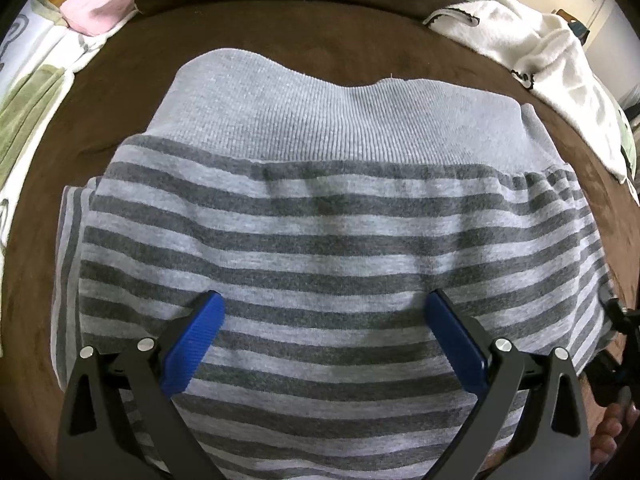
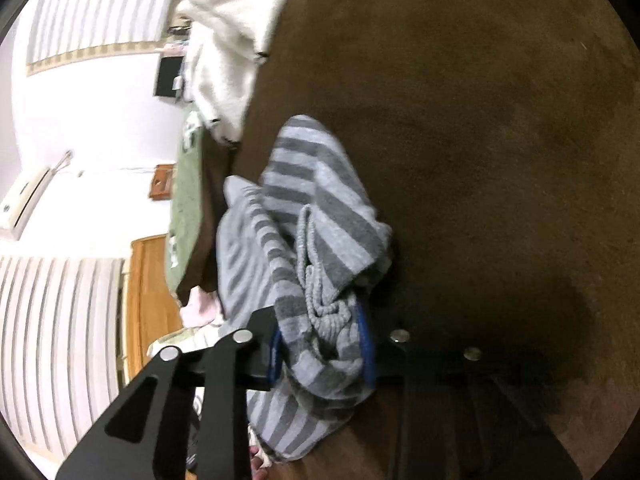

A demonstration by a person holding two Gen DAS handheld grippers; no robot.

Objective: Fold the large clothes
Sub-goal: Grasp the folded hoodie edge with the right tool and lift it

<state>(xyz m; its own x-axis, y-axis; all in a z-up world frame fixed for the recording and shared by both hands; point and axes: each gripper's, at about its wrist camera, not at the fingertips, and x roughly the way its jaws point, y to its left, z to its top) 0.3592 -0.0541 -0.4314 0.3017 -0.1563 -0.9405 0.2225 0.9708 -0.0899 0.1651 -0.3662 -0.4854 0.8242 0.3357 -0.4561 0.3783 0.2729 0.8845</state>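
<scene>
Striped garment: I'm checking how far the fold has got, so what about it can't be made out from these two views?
- Left wrist view: the striped garment runs off the bottom edge, so its near end is unseen; the left gripper covers part.
- Right wrist view: the right gripper jaws hide the pinched fabric, and motion blur smears the cloth.
- What lies under the garment on the brown blanket: covered.

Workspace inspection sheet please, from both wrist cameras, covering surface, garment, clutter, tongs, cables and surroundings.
Surface: brown blanket, soft and bare around the garment.
Job's things: striped grey garment lying flat, ribbed band at the far side.
Clutter: white fleece and pink cloth at the edges.
Grippers: left tongs open above the stripes; right tongs shut on a bunched part of the garment.
Cables: nothing seen.
Surroundings: striped curtains, wall air conditioner.
</scene>
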